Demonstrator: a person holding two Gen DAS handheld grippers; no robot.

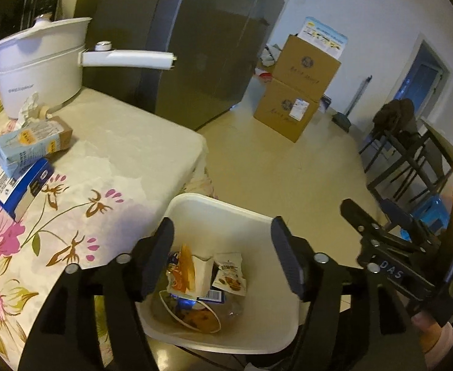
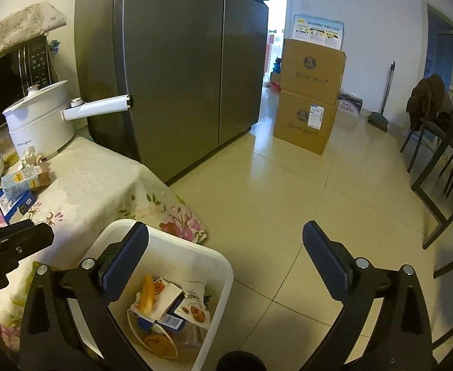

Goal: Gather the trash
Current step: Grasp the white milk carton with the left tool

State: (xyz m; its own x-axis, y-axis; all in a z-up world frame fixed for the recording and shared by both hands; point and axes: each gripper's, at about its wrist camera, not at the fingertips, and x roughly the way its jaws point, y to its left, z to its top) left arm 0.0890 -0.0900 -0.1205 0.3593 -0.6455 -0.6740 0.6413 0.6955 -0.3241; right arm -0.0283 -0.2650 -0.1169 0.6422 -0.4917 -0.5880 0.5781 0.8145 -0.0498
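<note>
Both grippers are hanging over the white bin (image 1: 195,213) now, and that bin is sitting on the tiled floor, tucked right against the corner of the table (image 1: 118,154) with the flowered cloth. Inside, the trash is piling up: an orange wrapper (image 1: 184,267) is standing on end, a white snack packet (image 1: 229,273) printed with brown nuts is leaning beside it, and a barcoded blue-and-white box (image 1: 215,295) is lying underneath. At the bottom, something round and brown is showing under a clear lid, too blurred to name.

The left gripper (image 1: 223,253) is holding its fingers wide apart with nothing between them, directly above the bin's opening. The right gripper (image 2: 226,262) is spreading its fingers wide too, gripping nothing; its left finger is crossing over the bin's rim while the other is hanging over bare floor.

More is waiting on the table: a pale blue carton (image 1: 25,145) is resting across a dark blue box (image 1: 13,182), with a crumpled tissue (image 1: 28,108) just behind, near the white pot (image 1: 40,68). The near edge of the bin is being cut off by the grippers' bodies in both views.
</note>
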